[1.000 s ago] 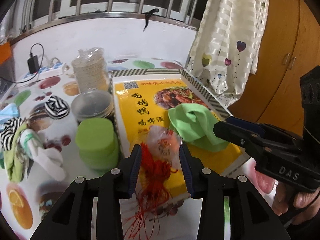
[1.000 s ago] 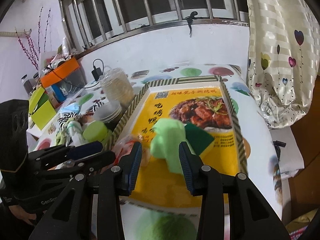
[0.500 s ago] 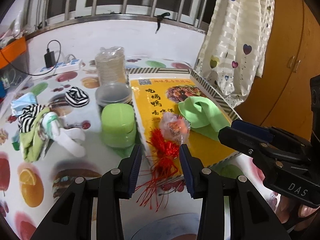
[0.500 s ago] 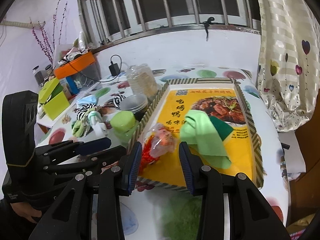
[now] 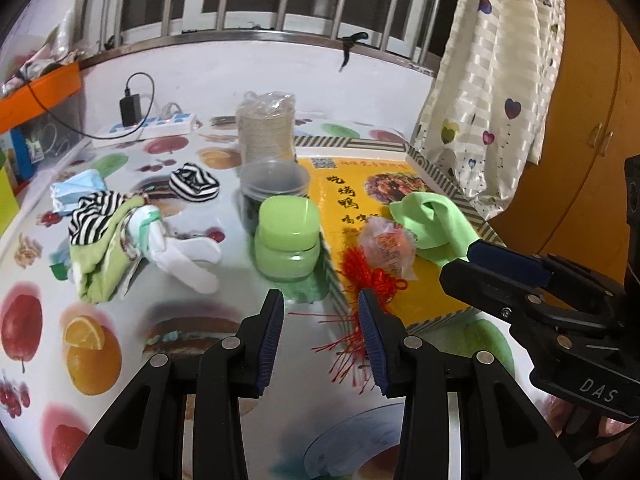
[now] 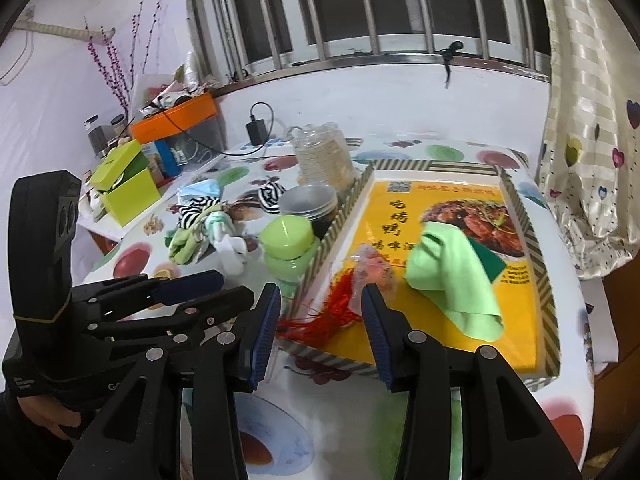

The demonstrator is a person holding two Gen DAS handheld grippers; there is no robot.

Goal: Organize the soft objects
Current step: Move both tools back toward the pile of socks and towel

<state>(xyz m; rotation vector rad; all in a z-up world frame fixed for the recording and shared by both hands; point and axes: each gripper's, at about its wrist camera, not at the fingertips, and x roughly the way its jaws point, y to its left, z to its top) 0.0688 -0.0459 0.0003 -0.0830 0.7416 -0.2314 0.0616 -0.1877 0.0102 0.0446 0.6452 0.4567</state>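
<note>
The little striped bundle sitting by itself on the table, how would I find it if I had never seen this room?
Start at the fruit-print table and find the stack of clear plastic tubs beside the yellow tray. Just left of the tubs lies the rolled black-and-white striped sock, on its own. Unlike the striped cloth in the sock pile nearer the camera, it is a tight ball touching nothing else.

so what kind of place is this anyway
Most likely a room in someone's home: a table under a fruit-print cover, a barred window with a heart-patterned curtain, wooden cupboard doors, and socks lying about.
</note>
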